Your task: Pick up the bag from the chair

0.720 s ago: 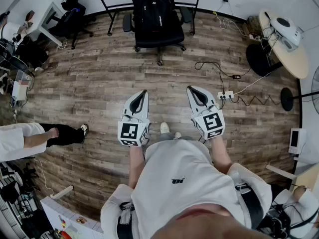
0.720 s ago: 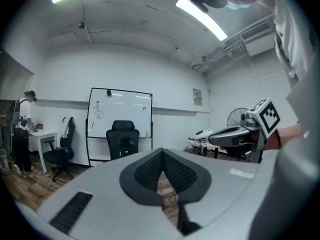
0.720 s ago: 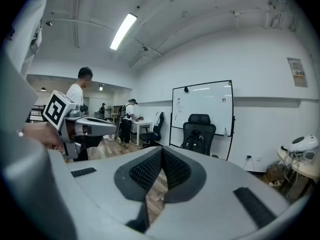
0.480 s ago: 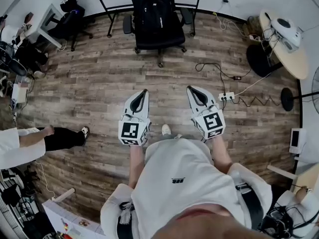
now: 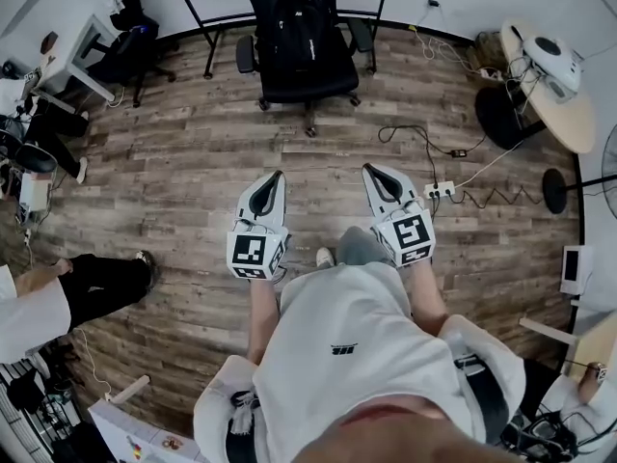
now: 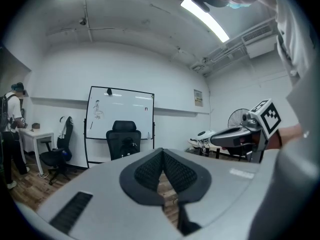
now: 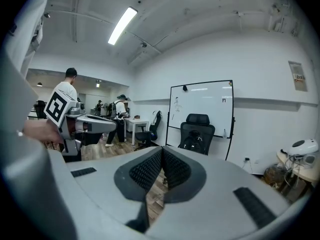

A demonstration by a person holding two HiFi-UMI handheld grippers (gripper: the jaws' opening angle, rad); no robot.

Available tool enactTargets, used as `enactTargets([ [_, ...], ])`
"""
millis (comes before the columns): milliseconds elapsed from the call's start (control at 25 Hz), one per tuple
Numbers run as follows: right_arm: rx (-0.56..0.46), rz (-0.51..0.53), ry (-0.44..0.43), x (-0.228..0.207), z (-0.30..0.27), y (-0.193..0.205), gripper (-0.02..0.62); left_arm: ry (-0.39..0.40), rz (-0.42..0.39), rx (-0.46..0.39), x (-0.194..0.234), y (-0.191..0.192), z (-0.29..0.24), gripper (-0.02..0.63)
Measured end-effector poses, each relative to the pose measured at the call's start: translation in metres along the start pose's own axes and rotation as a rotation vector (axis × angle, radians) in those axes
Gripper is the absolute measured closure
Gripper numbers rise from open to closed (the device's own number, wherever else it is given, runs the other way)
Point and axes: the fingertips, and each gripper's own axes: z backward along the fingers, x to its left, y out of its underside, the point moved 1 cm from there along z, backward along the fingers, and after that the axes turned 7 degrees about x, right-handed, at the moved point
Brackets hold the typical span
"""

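Bag (image 5: 301,19): black backpack, upright on seat of black office chair (image 5: 310,73), leaning on backrest; straps only faintly showing. It's straight ahead of both grippers, well apart from them, across the wood floor (image 5: 193,152). Count: 1 bag, 2 office chairs (second chair (image 6: 56,156) is off to the left gripper's side, by a white desk (image 6: 42,133)), 2 grippers. Left hand-held gripper (image 5: 278,177) & right hand-held gripper (image 5: 370,171): jaws together, nothing btwn. Black on black, so bag's outline vs chair is hard to make out; chair top cut off in head view.
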Motion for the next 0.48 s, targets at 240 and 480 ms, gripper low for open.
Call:
enactTargets([
  [240,0.007,-0.004,0.003,-0.01,-0.025,-0.002,0.6,0.01,0.001,-0.002,0.017,-0.006,-0.022,0.611],
  [480,0.016,-0.011,-0.01,-0.033,-0.061,-0.006,0.6,0.006,0.003,0.011,0.037,-0.009,-0.058,0.611],
])
